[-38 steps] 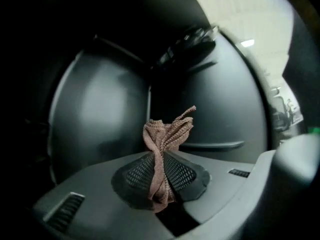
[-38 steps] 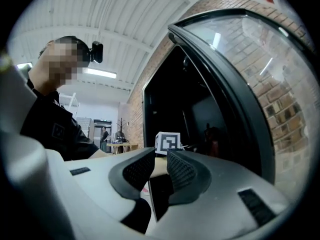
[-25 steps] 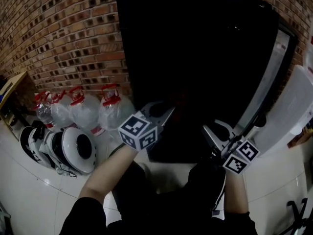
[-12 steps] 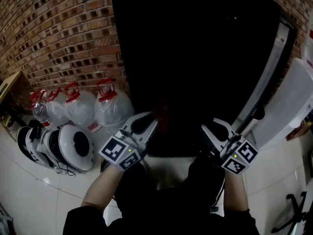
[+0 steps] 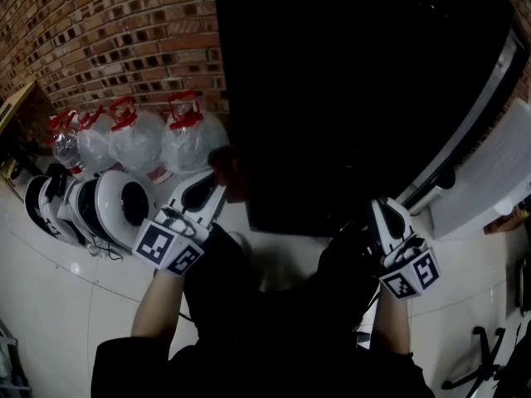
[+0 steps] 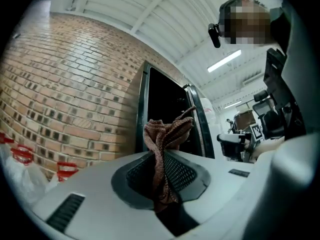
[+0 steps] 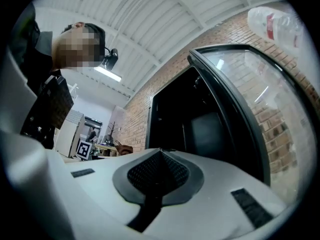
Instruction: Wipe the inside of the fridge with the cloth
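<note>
The black fridge (image 5: 357, 98) stands open and fills the head view from 11 to 3 o'clock, its inside too dark to make out, with its door (image 7: 260, 109) swung out at 3 o'clock. A brick wall (image 5: 116, 31) runs behind at 10 o'clock, and clear water bottles (image 5: 133, 143) with red caps stand on the floor at 9 o'clock. The right gripper (image 7: 159, 156) at 5 o'clock has just been closing and its jaws now meet with nothing between them. The left gripper (image 5: 214, 181) at 8 o'clock pinches the brown cloth (image 6: 161, 144), whose long axis runs 6 to 12 o'clock between the pads, its bunched end pointing at the fridge opening
</note>
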The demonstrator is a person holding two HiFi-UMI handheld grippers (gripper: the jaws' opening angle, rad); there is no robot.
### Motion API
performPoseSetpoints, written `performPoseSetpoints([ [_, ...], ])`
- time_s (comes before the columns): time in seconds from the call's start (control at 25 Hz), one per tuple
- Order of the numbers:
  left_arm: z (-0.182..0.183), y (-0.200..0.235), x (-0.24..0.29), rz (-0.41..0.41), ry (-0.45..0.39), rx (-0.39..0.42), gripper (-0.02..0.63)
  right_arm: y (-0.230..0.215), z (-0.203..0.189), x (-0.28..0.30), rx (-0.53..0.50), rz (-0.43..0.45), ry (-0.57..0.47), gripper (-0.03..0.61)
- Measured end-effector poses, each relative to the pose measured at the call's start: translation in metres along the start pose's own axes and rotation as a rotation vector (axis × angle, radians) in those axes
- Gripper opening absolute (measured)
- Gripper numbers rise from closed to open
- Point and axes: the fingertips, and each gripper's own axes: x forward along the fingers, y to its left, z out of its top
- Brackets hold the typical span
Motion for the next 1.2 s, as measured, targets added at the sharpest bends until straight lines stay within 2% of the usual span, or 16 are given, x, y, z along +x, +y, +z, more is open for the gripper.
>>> performPoseSetpoints([
  [0.12,-0.004,0.025,-0.021,0.085,0.005,0.040,0.058,-0.008,-0.004,-0.004,-0.068,-0.044,0.002,0.003],
  [0.24,-0.001,0.045,-0.036,0.151,-0.040,-0.014,0.058,-0.015,-0.008,-0.008,-0.061,-0.075,-0.002,0.003],
  [0.32,0.000,0.051,-0.040,0.175,-0.053,-0.020,0.058,-0.019,-0.011,-0.007,-0.040,-0.082,-0.003,0.003],
  [0.72,-0.009,0.050,-0.040,0.193,-0.018,-0.008,0.058,-0.026,-0.013,-0.006,-0.065,-0.110,0.006,0.002],
  [0.88,-0.009,0.039,-0.037,0.181,-0.007,0.038,0.058,-0.029,-0.018,-0.006,-0.076,-0.119,0.020,0.002],
  [1.2,-0.012,0.044,-0.040,0.201,-0.001,0.017,0.059,-0.027,-0.021,-0.003,-0.111,-0.099,0.040,0.002],
])
